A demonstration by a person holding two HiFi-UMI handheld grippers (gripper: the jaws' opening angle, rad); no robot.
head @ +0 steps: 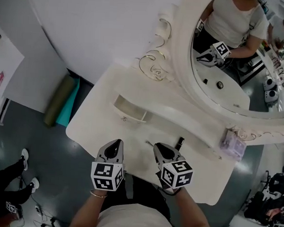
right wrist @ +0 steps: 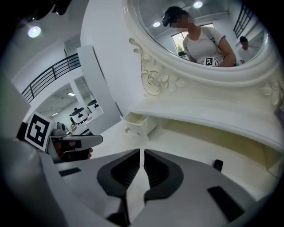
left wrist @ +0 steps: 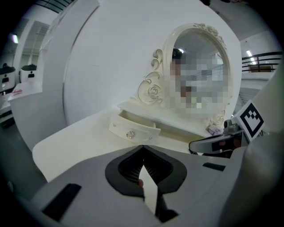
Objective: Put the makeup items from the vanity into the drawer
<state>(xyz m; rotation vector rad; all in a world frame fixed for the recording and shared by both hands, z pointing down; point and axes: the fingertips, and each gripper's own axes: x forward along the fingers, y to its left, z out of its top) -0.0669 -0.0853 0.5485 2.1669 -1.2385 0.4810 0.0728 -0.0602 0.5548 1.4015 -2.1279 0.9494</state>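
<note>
As it sits on the vanity [head: 99, 120], the tube [head: 180, 142] points mirrorward.

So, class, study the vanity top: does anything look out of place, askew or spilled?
Nothing spilled or damaged. The small drawer stands pulled open, and a small dark item lies loose on the tabletop.
</note>
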